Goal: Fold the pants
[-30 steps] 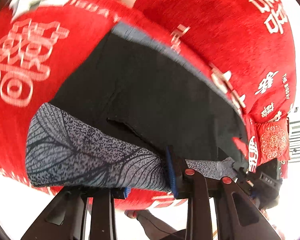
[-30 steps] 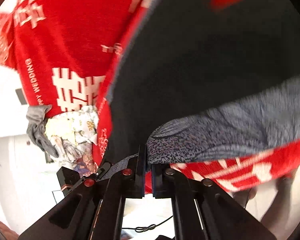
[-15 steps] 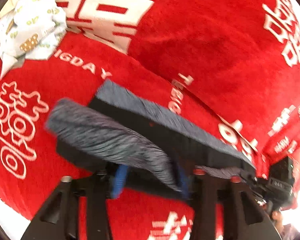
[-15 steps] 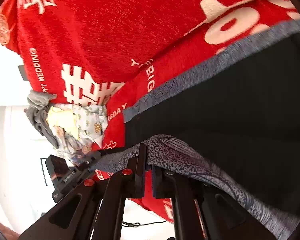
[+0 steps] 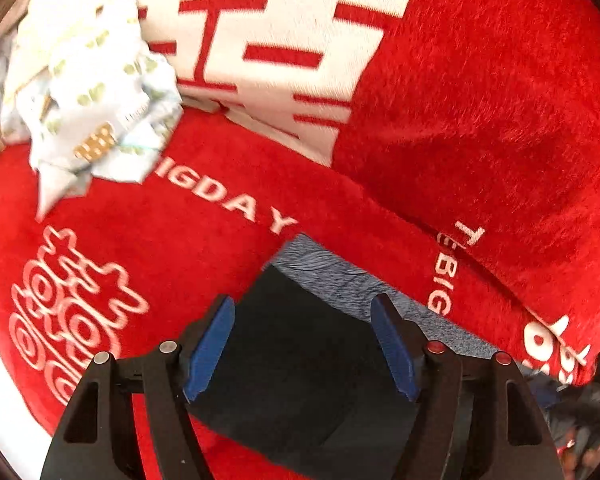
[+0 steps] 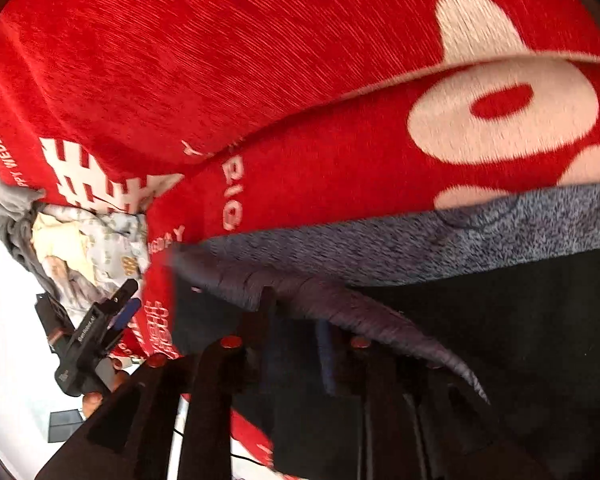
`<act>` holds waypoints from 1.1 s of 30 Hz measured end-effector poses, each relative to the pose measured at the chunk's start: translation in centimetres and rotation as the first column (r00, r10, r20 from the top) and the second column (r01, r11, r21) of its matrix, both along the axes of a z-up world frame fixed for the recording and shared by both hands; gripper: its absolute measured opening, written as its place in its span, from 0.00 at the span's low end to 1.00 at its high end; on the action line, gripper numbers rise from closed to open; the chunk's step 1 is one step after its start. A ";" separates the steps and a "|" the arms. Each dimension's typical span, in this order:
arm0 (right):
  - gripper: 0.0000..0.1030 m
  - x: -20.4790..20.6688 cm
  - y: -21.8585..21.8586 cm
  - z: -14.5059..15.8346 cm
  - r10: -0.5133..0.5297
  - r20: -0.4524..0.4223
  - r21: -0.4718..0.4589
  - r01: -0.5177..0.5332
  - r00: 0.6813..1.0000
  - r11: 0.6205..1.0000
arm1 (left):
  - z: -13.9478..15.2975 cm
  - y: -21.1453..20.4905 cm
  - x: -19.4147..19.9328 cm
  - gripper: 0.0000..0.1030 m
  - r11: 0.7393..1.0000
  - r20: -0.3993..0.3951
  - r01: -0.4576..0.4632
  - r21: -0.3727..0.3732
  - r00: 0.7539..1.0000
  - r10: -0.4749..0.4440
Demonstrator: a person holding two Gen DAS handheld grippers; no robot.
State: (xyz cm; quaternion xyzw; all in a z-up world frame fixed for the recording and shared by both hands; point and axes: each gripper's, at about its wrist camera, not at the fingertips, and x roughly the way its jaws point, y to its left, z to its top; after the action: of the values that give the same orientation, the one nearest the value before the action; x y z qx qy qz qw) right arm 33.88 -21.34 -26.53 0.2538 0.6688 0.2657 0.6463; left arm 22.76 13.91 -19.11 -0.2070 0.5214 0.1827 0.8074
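Left wrist view: my left gripper (image 5: 302, 344) stands spread wide, empty, directly over the pants (image 5: 300, 364) lying on the red blanket (image 5: 180, 248). Right wrist view: my right gripper (image 6: 296, 320) looks parted, blurred, pants (image 6: 480, 320) just ahead, waistband running crosswise

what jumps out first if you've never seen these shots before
The bright red blanket with big white lettering fills both views. On it lie the black pants with a grey speckled band, right under the open left gripper. A crumpled pale printed cloth sits at the upper left of the left view.
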 end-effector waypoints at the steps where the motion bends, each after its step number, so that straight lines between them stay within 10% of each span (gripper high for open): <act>1: 0.49 0.0 -0.1 0.8 0.006 0.023 0.004 -0.006 1.000 1.000 | 0.2 -0.1 -0.2 0.70 1.000 -0.010 0.023 0.008 1.000 -0.023; 6: 0.49 -1.8 0.4 4.3 0.102 0.107 0.002 -0.102 0.989 0.995 | -1.0 -1.9 -2.1 0.70 0.996 -0.088 0.090 0.000 0.992 -0.090; 33: 0.49 -2.1 0.9 2.4 0.165 0.080 -0.068 -0.160 0.983 0.985 | -4.0 -8.6 -3.5 0.70 0.987 -0.188 0.147 -0.065 0.970 -0.157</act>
State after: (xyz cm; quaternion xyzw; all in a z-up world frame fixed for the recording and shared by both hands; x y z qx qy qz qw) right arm 31.74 -20.46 -24.11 0.1670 0.6670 0.3075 0.6578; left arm 19.27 5.29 -23.12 -0.1683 0.6158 0.1261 0.7593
